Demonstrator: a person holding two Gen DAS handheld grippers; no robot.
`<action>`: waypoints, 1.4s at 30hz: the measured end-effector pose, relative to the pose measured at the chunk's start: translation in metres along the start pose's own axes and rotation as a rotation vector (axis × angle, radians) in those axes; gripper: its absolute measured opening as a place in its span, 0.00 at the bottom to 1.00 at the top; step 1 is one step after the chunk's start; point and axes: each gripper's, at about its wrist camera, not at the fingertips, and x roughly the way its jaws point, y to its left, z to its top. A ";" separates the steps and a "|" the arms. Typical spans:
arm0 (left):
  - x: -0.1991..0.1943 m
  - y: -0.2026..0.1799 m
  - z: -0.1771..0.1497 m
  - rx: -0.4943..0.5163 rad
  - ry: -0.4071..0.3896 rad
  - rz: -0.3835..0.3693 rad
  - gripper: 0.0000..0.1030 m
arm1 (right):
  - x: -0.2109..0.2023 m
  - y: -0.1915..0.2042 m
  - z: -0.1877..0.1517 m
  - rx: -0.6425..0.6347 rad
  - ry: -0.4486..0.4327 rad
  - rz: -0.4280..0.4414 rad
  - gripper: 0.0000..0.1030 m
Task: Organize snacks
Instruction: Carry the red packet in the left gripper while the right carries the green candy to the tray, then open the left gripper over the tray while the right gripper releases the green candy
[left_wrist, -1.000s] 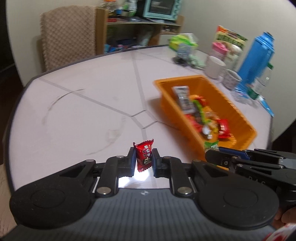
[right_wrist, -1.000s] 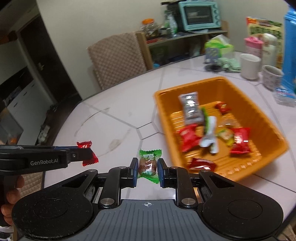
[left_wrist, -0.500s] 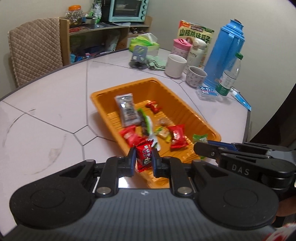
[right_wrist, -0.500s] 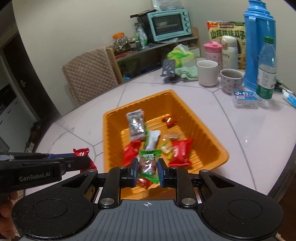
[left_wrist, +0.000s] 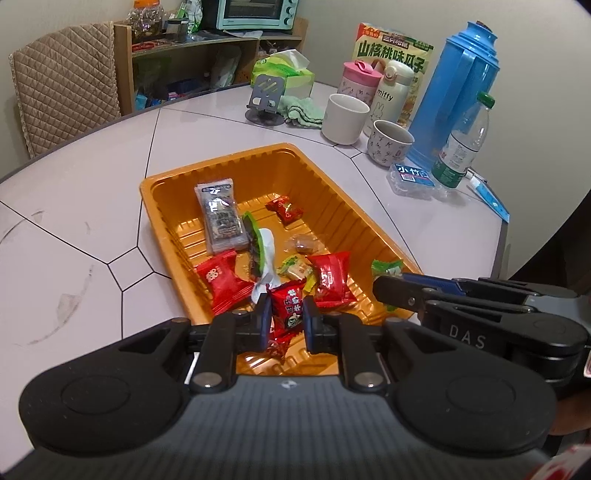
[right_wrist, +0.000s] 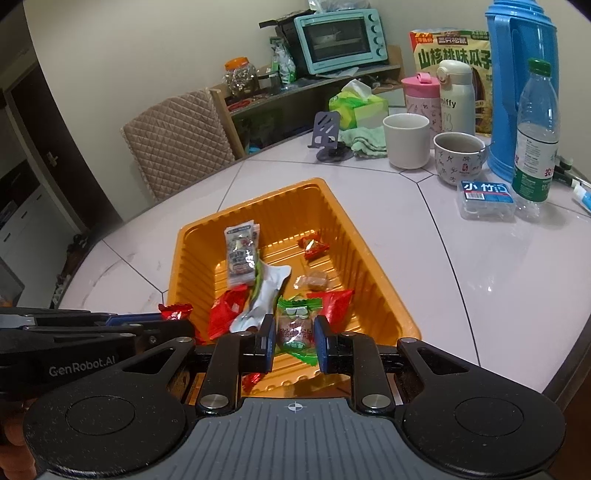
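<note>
Both grippers have travelled from bare table to above the orange tray (left_wrist: 369, 221), left gripper (left_wrist: 286, 317) pinching a red candy (left_wrist: 290, 306), right gripper (right_wrist: 294, 338) pinching a green-wrapped sweet (right_wrist: 295, 325), apparently for dropping in.

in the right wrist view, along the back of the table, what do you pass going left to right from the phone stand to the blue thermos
phone stand → green cloth → white mug → patterned cup → blue thermos
</note>
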 end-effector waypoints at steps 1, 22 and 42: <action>0.002 -0.002 0.001 -0.001 0.003 0.001 0.15 | 0.001 -0.002 0.001 -0.002 0.001 0.003 0.22; 0.006 0.008 0.015 -0.062 0.003 0.060 0.30 | 0.010 -0.025 0.018 0.011 0.025 0.067 0.22; -0.027 0.030 0.003 -0.122 -0.041 0.158 0.49 | 0.030 -0.008 0.020 -0.038 0.074 0.129 0.22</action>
